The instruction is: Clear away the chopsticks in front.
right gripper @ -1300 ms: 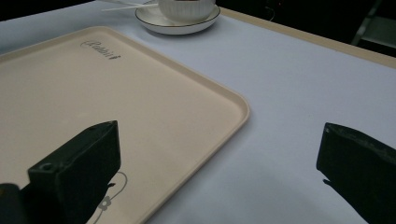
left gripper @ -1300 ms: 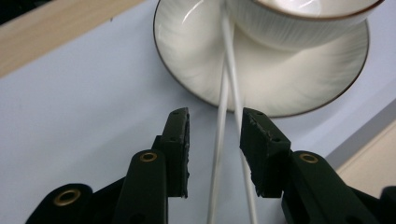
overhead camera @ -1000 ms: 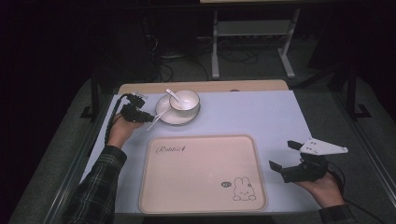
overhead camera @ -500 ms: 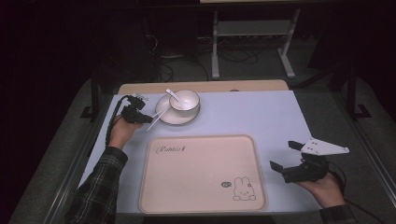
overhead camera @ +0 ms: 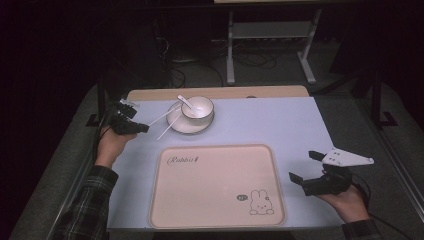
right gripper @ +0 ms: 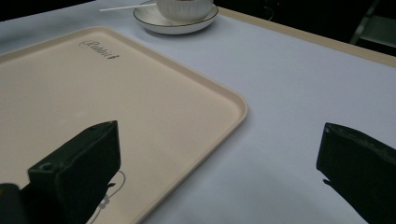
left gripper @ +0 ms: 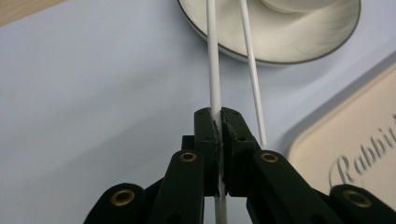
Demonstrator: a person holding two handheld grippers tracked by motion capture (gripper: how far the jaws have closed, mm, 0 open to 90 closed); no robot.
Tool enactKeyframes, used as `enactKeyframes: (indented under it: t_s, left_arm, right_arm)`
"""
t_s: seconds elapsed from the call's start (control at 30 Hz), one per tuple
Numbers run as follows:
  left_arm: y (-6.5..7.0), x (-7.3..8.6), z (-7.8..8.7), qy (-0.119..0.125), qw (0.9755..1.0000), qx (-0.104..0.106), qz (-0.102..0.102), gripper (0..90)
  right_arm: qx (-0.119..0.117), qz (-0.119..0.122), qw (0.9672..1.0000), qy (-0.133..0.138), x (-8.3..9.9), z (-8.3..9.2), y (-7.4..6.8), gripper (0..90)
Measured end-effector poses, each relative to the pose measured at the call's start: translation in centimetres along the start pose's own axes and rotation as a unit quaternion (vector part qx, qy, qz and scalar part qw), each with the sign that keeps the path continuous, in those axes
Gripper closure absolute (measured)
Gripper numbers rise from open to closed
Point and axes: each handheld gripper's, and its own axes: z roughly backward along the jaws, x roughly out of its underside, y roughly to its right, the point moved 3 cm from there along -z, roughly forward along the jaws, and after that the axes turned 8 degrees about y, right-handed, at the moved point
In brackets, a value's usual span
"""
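My left gripper (overhead camera: pixel 144 128) (left gripper: pixel 218 122) is shut on a thin white chopstick (left gripper: pixel 213 60), which points from its jaws toward a white saucer (overhead camera: pixel 190 128). A second white chopstick (left gripper: pixel 252 74) lies loose beside it, on the tray's side, its far end on the saucer (left gripper: pixel 299 42). On the saucer stands a white bowl (overhead camera: pixel 198 107) with a spoon (overhead camera: pixel 184 100) in it. A beige tray (overhead camera: pixel 215 185) with a rabbit print lies in the middle of the table. My right gripper (overhead camera: pixel 302 165) (right gripper: pixel 219 128) hovers open just right of the tray, with nothing between its jaws.
A pale lilac mat (overhead camera: pixel 280 125) covers the table, with a wooden strip (overhead camera: pixel 220 93) along its far edge. Beyond the table, a metal stand (overhead camera: pixel 270 40) and cables sit on the dark floor.
My left gripper has drawn back a little to the left with the chopstick in its jaws, and that chopstick now lies apart from the other one. The right hand has kept still.
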Motion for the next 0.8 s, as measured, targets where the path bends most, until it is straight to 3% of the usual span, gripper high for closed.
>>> enactKeyframes:
  t_s: [0.37,0.57,0.8]
  left_arm:
    - [1.5,3.3,4.6,0.013,0.9998,0.014,0.006,85.9]
    - [3.8,4.6,6.3,0.028,0.9992,0.028,0.004,85.9]
    - [6.9,5.8,7.0,0.046,0.9978,0.048,-0.003,85.9]
  right_arm:
    - [0.001,0.001,1.0,-0.001,0.0,0.0,0.0,0.0]
    - [0.001,0.003,1.0,-0.002,-0.1,-0.1,-0.2,0.0]
    - [0.002,0.004,1.0,-0.003,0.0,-0.1,-0.2,0.0]
